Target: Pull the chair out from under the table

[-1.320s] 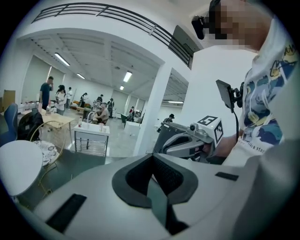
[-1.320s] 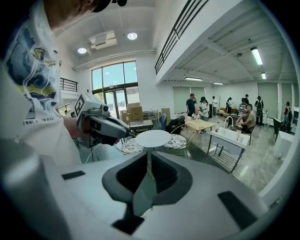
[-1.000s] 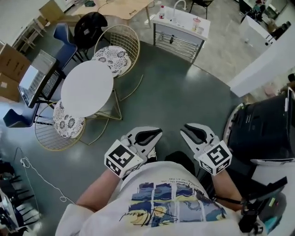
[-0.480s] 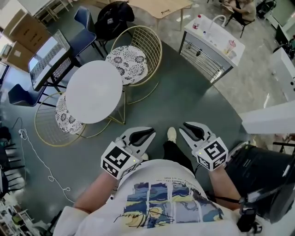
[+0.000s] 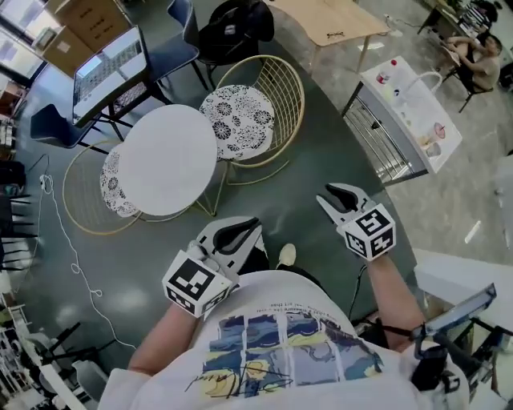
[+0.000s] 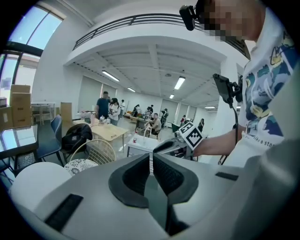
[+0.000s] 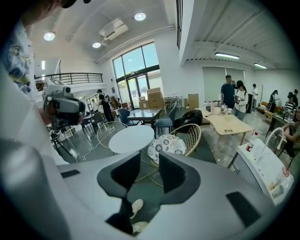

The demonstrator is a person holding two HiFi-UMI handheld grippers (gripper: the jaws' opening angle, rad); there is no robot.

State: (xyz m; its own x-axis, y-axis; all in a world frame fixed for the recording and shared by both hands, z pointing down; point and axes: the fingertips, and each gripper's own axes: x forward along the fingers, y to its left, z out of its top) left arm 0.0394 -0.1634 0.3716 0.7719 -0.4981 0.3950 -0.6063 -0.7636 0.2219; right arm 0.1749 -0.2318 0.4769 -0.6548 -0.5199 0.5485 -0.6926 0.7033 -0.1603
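Observation:
A round white table [image 5: 167, 160] stands on the dark floor ahead of me. One gold wire chair with a patterned cushion [image 5: 240, 120] stands at its far right side, partly clear of the top. A second such chair [image 5: 103, 190] sits tucked under the table's left edge. Both grippers hang in the air near my body, well short of the table. My left gripper [image 5: 240, 234] has its jaws together with nothing in them. My right gripper [image 5: 338, 194] is opening, with a plain gap and nothing between the pads. In the right gripper view the table [image 7: 133, 138] and nearer chair [image 7: 168, 146] lie straight ahead.
A dark desk [image 5: 108, 68] and blue chairs stand beyond the table, and a black bag [image 5: 232, 28] rests on a chair. A wooden table [image 5: 329, 20] and a white cart [image 5: 409, 104] are at the right. A cable [image 5: 56, 232] trails on the floor at the left.
The view has swung round and the table and chairs now sit more squarely ahead. Both grippers have shifted with me, the right one reaching further forward, and its jaws have spread.

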